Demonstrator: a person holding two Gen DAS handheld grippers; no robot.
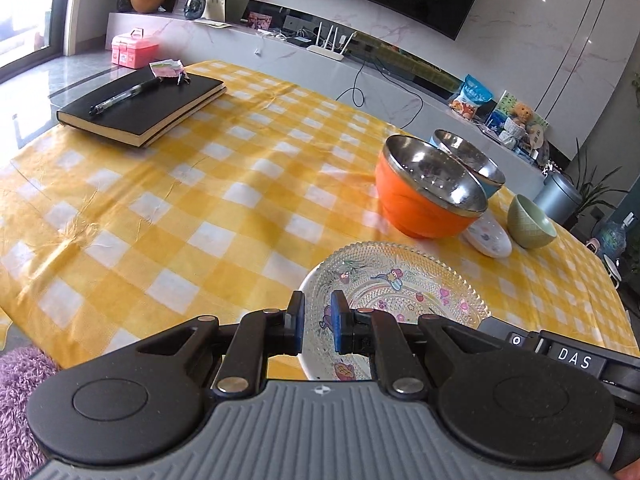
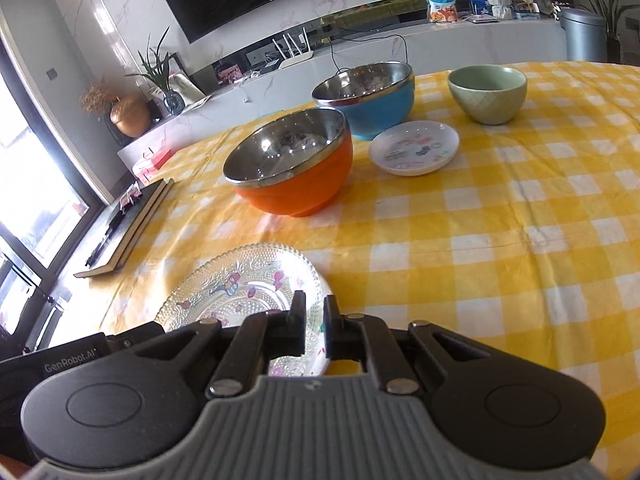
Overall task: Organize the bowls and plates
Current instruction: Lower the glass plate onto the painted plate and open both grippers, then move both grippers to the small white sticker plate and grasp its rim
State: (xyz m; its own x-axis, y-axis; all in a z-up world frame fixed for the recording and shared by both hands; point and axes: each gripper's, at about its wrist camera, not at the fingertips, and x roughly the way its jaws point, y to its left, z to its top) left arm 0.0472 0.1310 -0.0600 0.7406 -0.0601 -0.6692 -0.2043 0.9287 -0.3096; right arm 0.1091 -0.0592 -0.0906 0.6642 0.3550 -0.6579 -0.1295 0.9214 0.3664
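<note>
The glass plate (image 1: pixel 400 280) lies flat at the table's near edge, on the yellow checked cloth (image 1: pixel 200 200). Both the left gripper (image 1: pixel 318 322) and right gripper (image 2: pixel 314 326) hover over its near rim, jaws narrowly parted, apparently gripping nothing. Farther in stand the orange bowl (image 2: pixel 296 176), blue bowl (image 2: pixel 372 100), small white saucer (image 2: pixel 414 148) and green bowl (image 2: pixel 488 94); a black notebook (image 1: pixel 140 108) lies toward the far left corner.

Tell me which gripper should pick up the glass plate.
Probably the left gripper: its narrowly parted fingers frame the glass plate's near-left rim. The right gripper hangs over the plate's other edge, equally close, so it's marginal.
</note>
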